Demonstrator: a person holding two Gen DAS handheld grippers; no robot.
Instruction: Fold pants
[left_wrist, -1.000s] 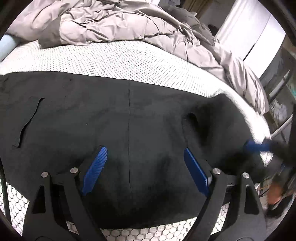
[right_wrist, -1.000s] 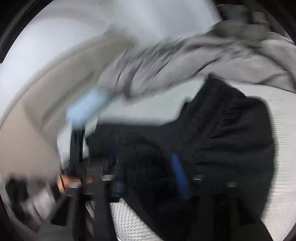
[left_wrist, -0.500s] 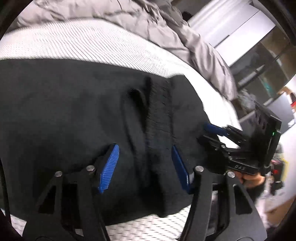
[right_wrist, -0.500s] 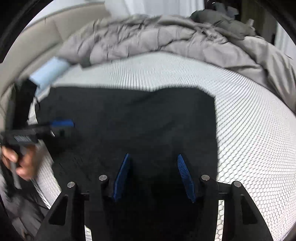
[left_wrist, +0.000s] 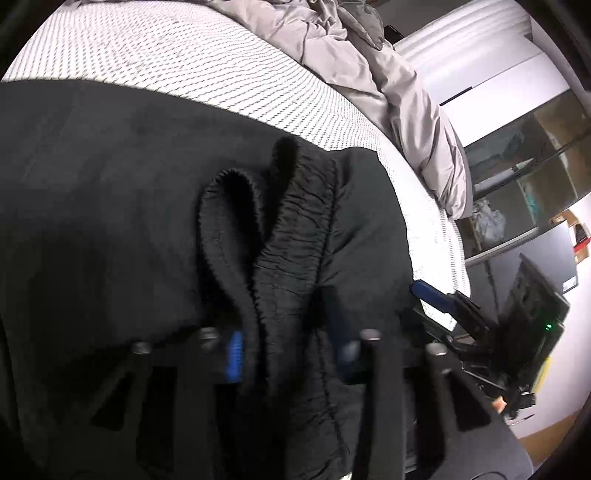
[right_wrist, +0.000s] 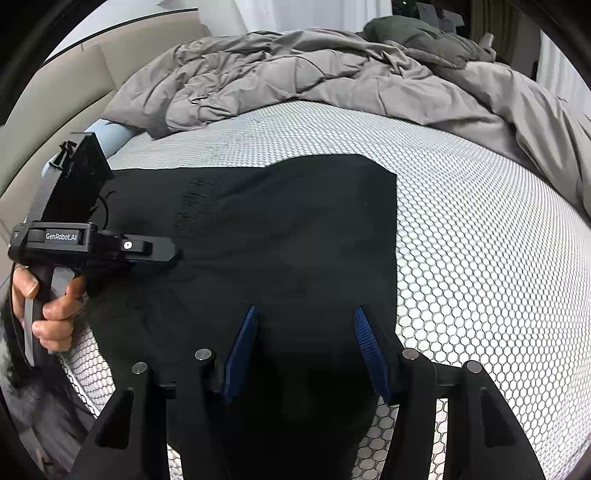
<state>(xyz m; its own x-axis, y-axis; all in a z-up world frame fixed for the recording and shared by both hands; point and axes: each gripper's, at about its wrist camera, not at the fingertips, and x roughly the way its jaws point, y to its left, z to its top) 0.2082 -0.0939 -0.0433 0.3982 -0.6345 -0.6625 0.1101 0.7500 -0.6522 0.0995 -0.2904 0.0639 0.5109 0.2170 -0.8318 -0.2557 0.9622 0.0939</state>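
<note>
Left tongs (left_wrist: 291, 350) nearly closed, pinching the bunched waistband of the black pants (right_wrist: 280, 229). Right tongs (right_wrist: 306, 347) spread wide, holding nothing, low over pants lying flat on bed (right_wrist: 480, 258) ahead.

Bedroom: mattress (right_wrist: 480, 240) (honeycomb cover); rumpled grey duvet (right_wrist: 295, 74); headboard (right_wrist: 55, 103)

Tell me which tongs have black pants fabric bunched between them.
The left tongs: the ribbed waistband sits between their fingers. The right tongs stand open.
</note>
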